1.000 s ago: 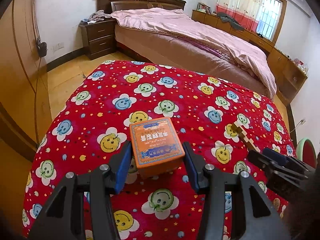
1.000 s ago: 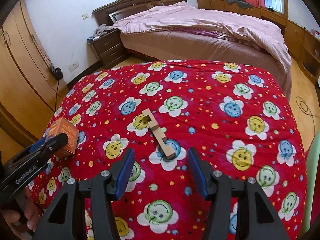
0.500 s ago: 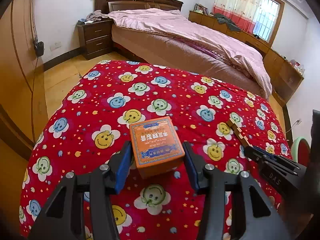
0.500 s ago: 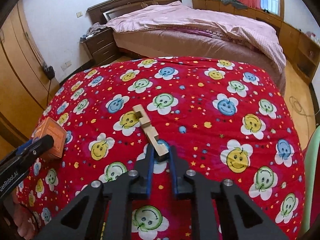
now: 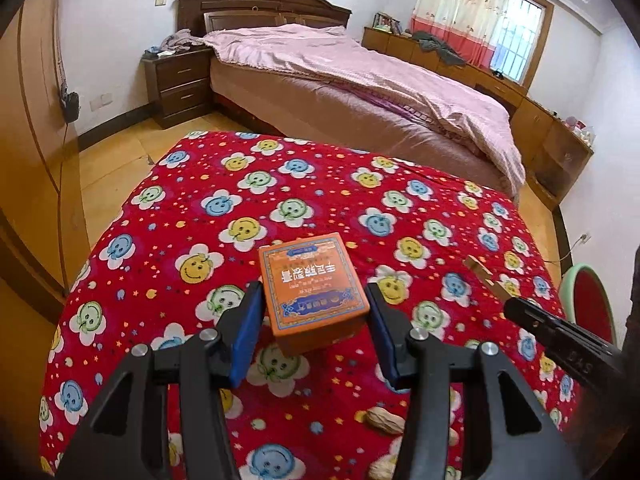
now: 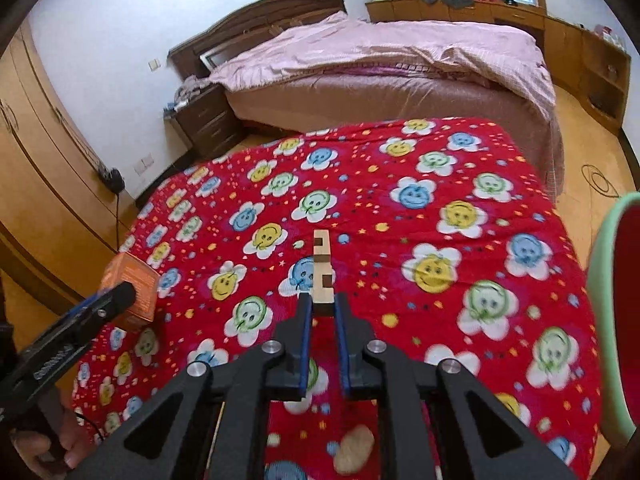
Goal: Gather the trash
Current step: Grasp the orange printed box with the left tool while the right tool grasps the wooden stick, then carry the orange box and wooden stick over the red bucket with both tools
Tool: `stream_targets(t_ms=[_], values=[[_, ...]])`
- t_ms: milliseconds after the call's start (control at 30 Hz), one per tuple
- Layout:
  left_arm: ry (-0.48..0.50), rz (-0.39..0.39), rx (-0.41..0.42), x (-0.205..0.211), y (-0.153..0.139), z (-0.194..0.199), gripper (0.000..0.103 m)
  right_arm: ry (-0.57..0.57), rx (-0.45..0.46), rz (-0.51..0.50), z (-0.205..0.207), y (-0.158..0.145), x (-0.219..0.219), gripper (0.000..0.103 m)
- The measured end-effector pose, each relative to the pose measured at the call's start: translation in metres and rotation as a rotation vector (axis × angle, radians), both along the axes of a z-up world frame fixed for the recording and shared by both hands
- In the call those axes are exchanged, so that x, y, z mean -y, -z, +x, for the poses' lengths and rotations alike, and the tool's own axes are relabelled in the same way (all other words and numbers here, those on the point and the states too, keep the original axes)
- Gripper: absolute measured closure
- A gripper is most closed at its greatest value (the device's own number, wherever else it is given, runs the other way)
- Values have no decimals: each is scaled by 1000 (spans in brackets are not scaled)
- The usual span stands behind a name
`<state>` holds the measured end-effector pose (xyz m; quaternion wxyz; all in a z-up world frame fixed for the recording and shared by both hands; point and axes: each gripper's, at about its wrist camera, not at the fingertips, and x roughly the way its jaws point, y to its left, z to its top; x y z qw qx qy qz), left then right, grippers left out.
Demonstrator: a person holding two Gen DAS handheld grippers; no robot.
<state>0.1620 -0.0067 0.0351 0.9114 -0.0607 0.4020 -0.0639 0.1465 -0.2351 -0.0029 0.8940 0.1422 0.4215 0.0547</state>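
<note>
- Left wrist view: the left gripper (image 5: 314,330) has its blue pads (image 5: 247,334) clamped on the sides of an orange box (image 5: 312,290), near its lower end.
- The box is lifted clear of the red smiley-flower cloth (image 5: 312,184); its top face, with printed characters, tilts toward the camera.
- To the right, the black tip of the right gripper (image 5: 516,308) reaches in, holding a pale wooden piece (image 5: 486,276) that sticks out up and to the left of it.
- Two peanuts (image 5: 386,420) lie on the cloth below the left gripper's right finger, one partly hidden at the bottom edge.
- Behind the cloth stands a bed (image 5: 360,92) with a pink cover, a dark nightstand (image 5: 180,80) left of it, and a curtained window (image 5: 516,52) far right.
- Right wrist view: the right gripper (image 6: 322,308) has its jaws drawn close, pinching the near end of the notched wooden piece (image 6: 323,268).
- The piece points straight away from the camera, its far end above the cloth (image 6: 400,240).
- At left, the left gripper (image 6: 120,296) grips the box (image 6: 132,284); a hand (image 6: 52,440) holds its handle at the bottom corner.
- A blurred peanut (image 6: 354,448) lies on the cloth between the right gripper's arms.
- A green-rimmed red chair (image 6: 616,320) stands at the right edge.
</note>
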Motion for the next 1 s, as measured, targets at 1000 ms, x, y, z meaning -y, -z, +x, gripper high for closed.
stream_targets(t_ms=[1000], values=[[314, 12, 91, 125, -51, -58, 52, 298, 212, 140, -144, -57, 120, 90]])
